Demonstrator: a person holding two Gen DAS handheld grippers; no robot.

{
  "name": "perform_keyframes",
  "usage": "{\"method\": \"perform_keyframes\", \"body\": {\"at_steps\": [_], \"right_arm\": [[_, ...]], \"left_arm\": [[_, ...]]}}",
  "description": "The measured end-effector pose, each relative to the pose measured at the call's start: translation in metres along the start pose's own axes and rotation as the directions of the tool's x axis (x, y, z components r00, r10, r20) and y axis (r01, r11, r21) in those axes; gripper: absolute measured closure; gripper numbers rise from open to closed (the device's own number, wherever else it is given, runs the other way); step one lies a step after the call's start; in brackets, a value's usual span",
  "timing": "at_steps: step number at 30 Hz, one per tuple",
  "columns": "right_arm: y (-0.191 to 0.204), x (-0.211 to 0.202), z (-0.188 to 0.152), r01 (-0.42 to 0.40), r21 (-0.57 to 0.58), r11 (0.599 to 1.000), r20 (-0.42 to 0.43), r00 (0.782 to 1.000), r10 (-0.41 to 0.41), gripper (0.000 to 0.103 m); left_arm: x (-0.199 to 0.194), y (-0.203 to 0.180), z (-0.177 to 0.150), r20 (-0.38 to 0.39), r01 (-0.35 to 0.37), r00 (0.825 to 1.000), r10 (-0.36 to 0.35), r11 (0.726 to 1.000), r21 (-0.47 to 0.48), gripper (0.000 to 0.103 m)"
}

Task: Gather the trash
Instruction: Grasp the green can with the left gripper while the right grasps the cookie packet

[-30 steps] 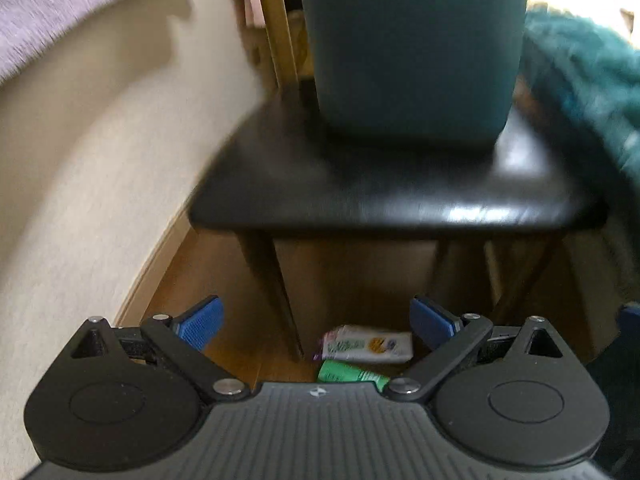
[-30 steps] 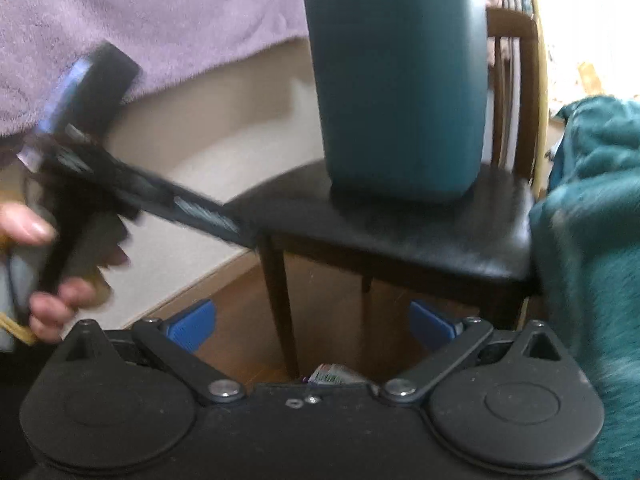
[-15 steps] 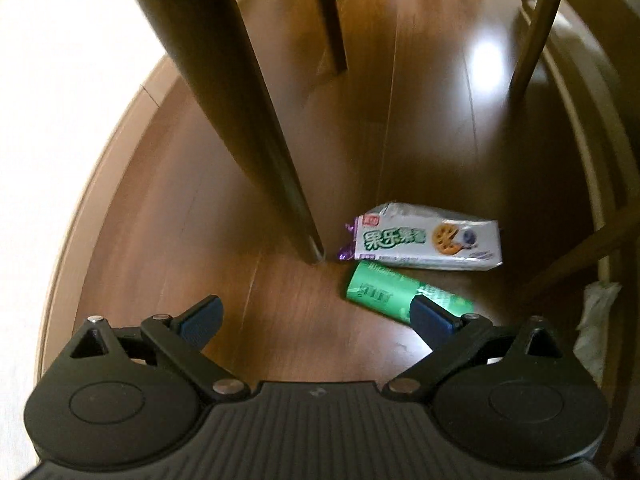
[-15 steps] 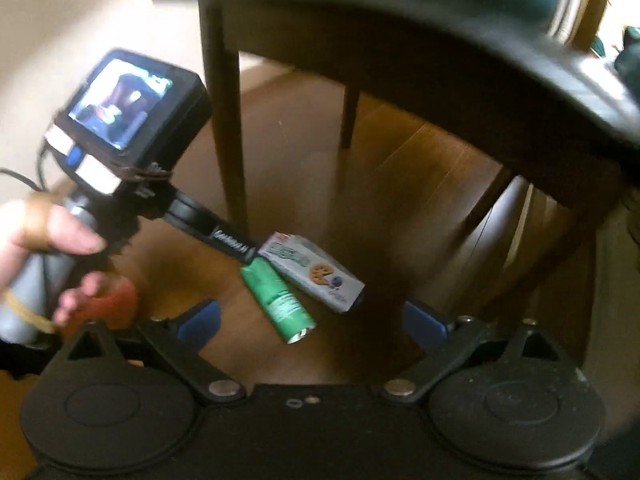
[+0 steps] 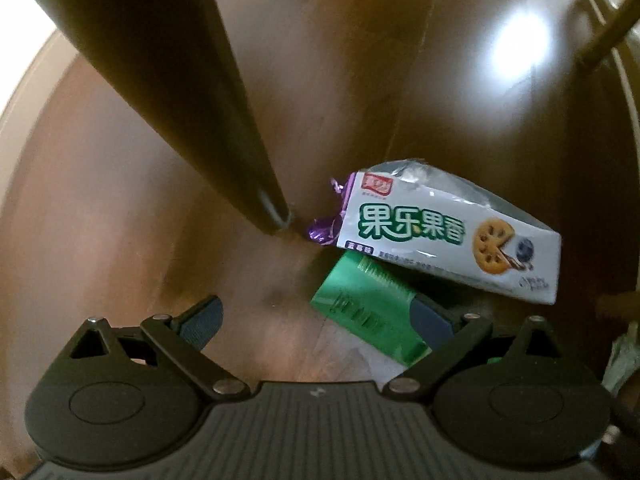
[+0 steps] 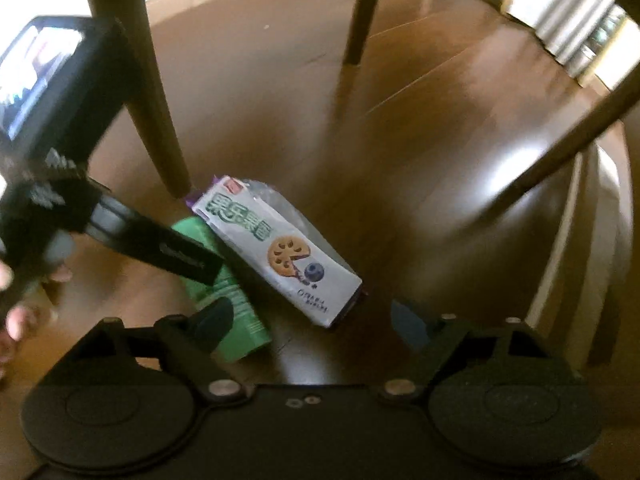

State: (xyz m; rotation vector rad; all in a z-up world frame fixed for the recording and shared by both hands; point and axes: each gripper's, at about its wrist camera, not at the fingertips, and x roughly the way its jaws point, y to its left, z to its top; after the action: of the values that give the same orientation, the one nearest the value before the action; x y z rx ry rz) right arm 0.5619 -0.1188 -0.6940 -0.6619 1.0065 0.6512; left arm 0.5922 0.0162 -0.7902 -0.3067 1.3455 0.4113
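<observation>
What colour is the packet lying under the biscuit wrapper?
Green packet, clearest in the left wrist view.

Left wrist view: low, close, facing down at floor under chair. Right wrist view: higher, from the right. Shared: biscuit box (image 5: 452, 236) (image 6: 280, 252), green carton (image 5: 368, 312) (image 6: 228, 280), chair leg (image 5: 192, 100) (image 6: 156, 120).

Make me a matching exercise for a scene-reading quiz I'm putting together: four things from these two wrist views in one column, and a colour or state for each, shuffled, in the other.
Things
1. biscuit packet
2. green pack
3. chair leg
4. left gripper

Colour or state
A. dark wood, standing on the floor right beside the packet's purple end
B. open, nothing between its fingers
C. white with green lettering and a biscuit picture
D. lying on the floor partly under the packet

Pairs: 1-C, 2-D, 3-A, 4-B
</observation>
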Motion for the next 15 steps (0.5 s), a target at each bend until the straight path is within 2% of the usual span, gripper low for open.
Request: {"method": "perform_keyframes", "body": {"at_steps": [3,8,12,15], "right_arm": [[0.001,0.026,0.006,-0.004,-0.097,0.995,-0.007,1.0,0.004,0.021],[0.003,0.058,0.01,-0.054,-0.237,0.97,-0.006,0.999,0.054,0.021],[0.014,0.085,0.005,-0.027,-0.35,0.936,-0.024,1.0,0.019,0.021],[0.018,0.097,0.003,-0.007,-0.359,0.933,-0.021,1.0,-0.001,0.023]], "left_arm": [[0.015,-0.001,0.0,-0.021,0.016,1.0,-0.016,0.999,-0.036,0.003],[0.024,-0.002,0.002,-0.028,0.036,0.999,-0.038,0.996,-0.077,0.003],[0.036,-0.004,0.001,-0.055,0.061,0.996,-0.066,0.993,-0.098,0.003],[0.047,-0.003,-0.005,-0.091,0.093,0.991,-0.102,0.99,-0.106,0.003]]}}
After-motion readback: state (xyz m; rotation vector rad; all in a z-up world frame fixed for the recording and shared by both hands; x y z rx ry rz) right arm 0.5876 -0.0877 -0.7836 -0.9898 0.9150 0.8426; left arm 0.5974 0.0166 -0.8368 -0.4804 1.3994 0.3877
